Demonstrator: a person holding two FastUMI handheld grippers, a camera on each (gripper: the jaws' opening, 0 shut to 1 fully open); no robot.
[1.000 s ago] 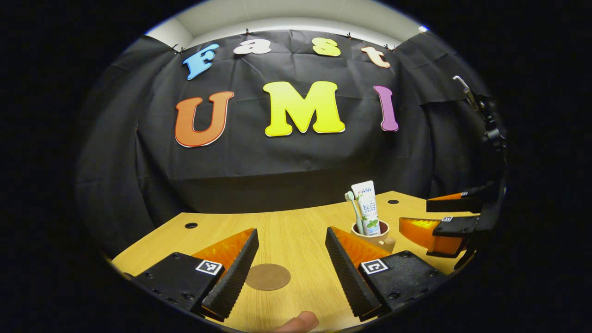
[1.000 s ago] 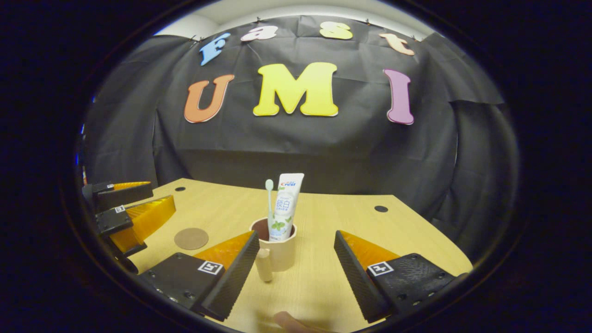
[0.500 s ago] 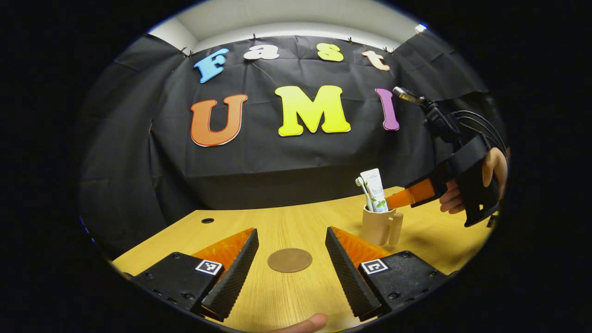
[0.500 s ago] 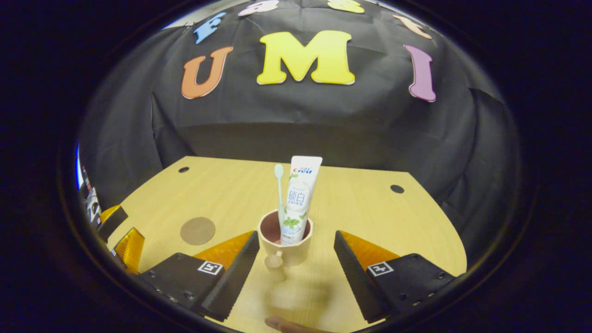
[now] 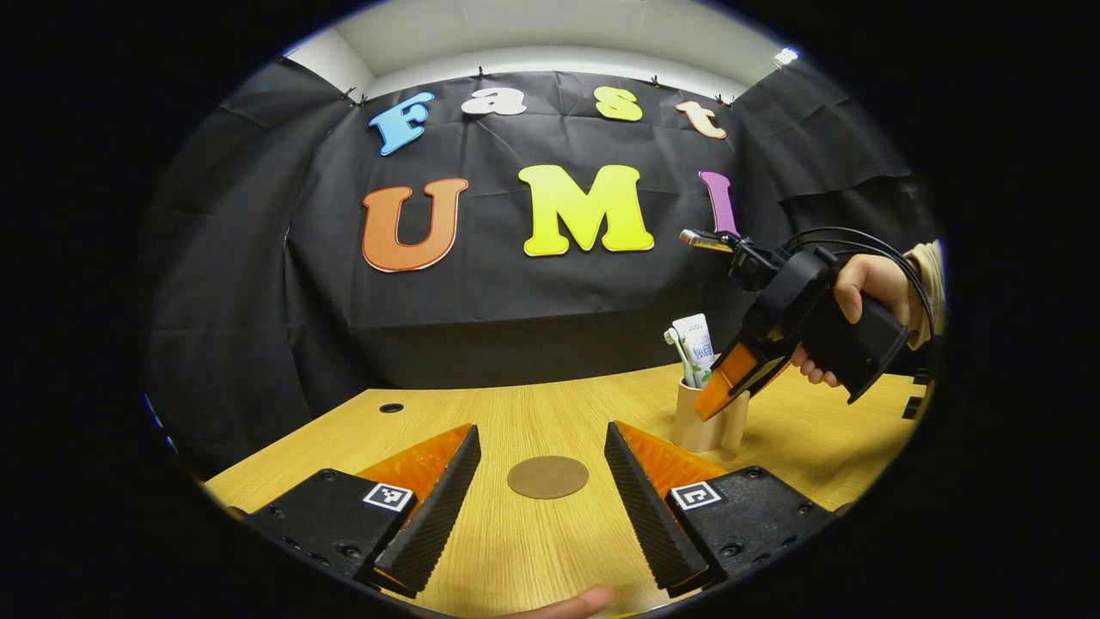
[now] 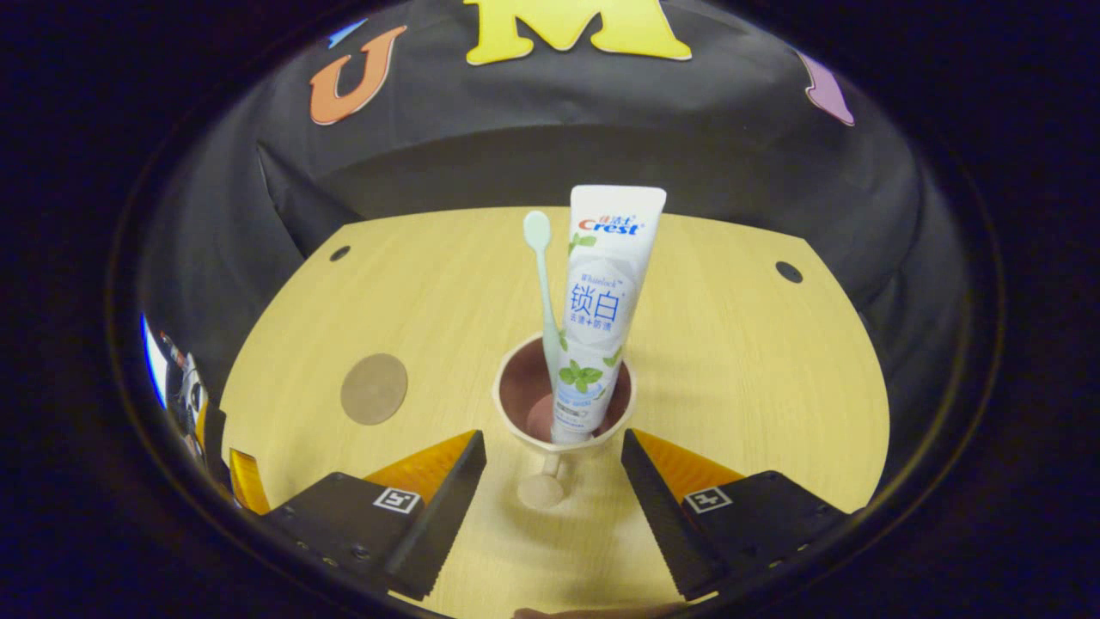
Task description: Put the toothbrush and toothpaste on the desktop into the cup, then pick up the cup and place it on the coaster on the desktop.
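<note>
A beige cup (image 6: 502,407) stands upright on the wooden desk (image 6: 739,370), with its handle (image 6: 542,488) turned toward my right gripper. A white toothpaste tube (image 6: 601,292) and a pale green toothbrush (image 6: 540,266) stand in it. My right gripper (image 6: 552,435) is open and tilted down over the cup, one finger on each side of the handle and neither touching. In the left gripper view the cup (image 5: 694,427) is at the right, with the right gripper (image 5: 718,395) slanting down at it. My left gripper (image 5: 541,428) is open, and the round brown coaster (image 5: 547,476) lies just beyond it.
A hand (image 5: 868,279) holds the right gripper with cables trailing. The coaster (image 6: 374,389) lies on the desk left of the cup. The left gripper (image 6: 234,471) shows at the desk's left edge. Small holes (image 6: 788,272) mark the far corners. Black cloth backs the desk.
My right gripper has moved forward and pitched down, so the cup now stands at its open fingertips. The left gripper has turned slightly, bringing the coaster to the centre between its fingers.
</note>
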